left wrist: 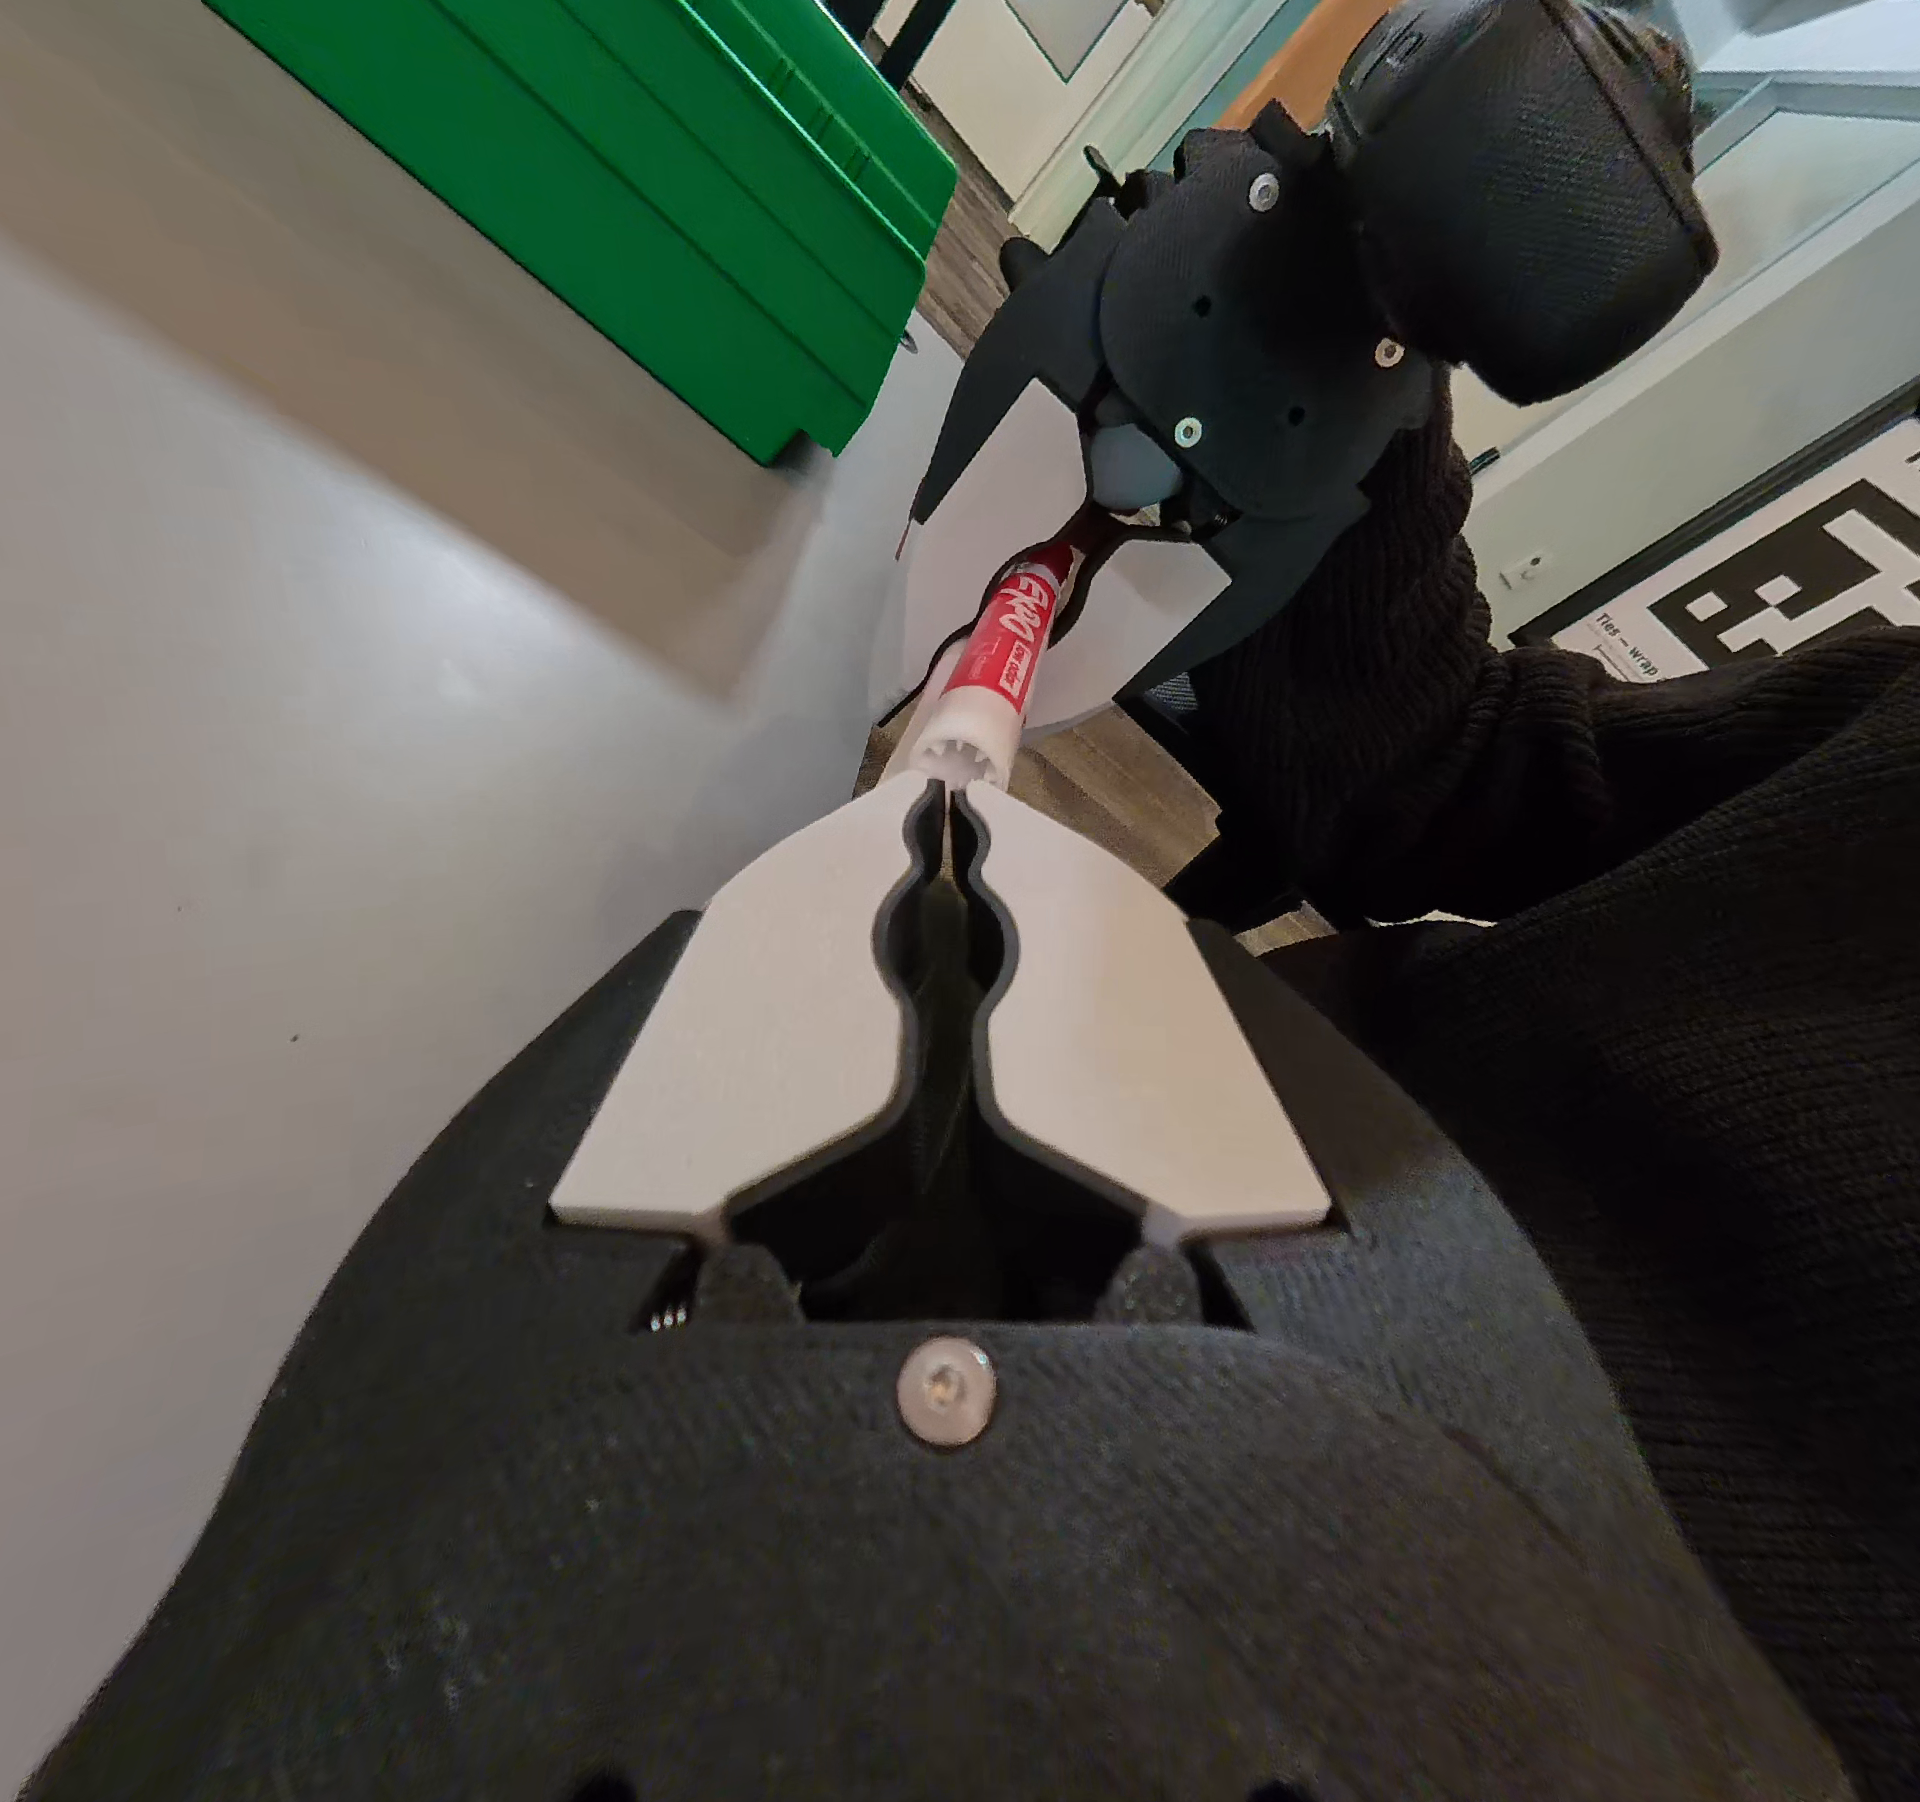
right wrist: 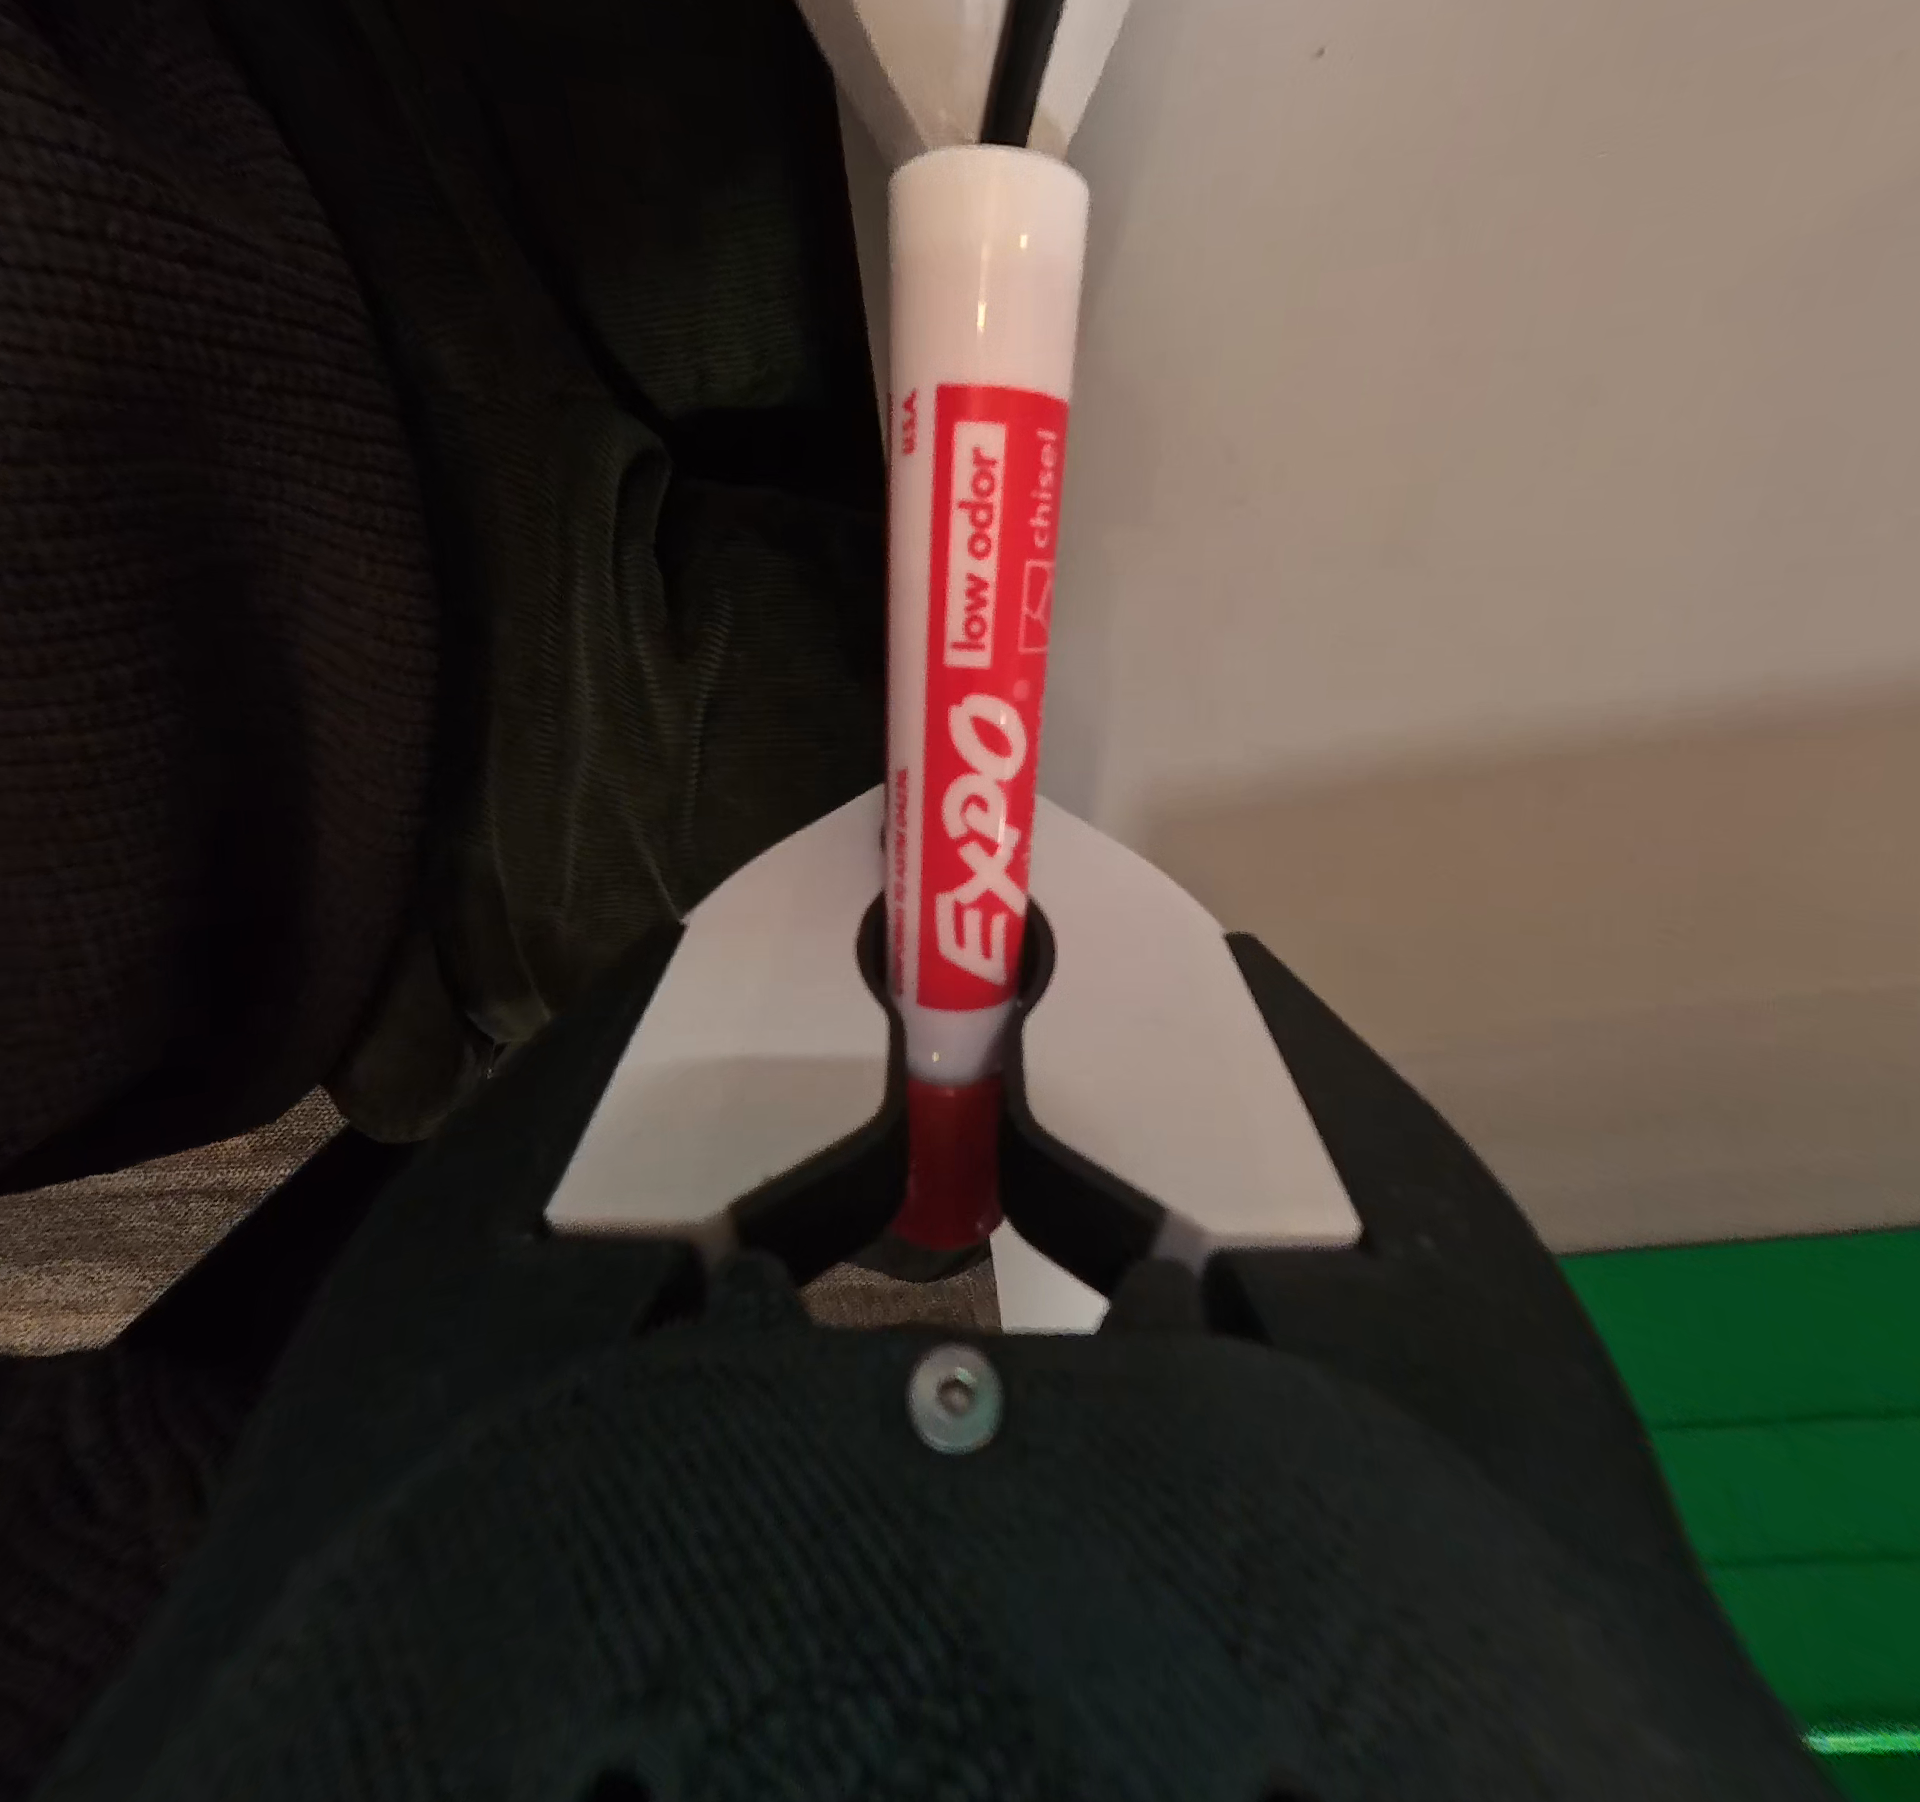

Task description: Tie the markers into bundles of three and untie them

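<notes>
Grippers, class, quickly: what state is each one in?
Left gripper: shut, tips at the marker's white end.
Right gripper: shut on the marker.

I see white lettering on the marker [right wrist: 982,609]'s red label | small print on poster [left wrist: 1745,599] | wording withheld

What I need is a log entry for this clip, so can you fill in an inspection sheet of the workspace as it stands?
Surface: pale tabletop, bare where visible.
Job's things: red-and-white marker, lifted off the surface, red cap end towards the right gripper's body.
Clutter: green bin on the tabletop, apart from the grippers.
Grippers: right gripper shut on the marker's barrel; left gripper shut, tips at the marker's white end; contact unclear.
Cables: nothing seen.
Surroundings: black knit sleeve; black-and-white patterned board; wood floor.
</notes>
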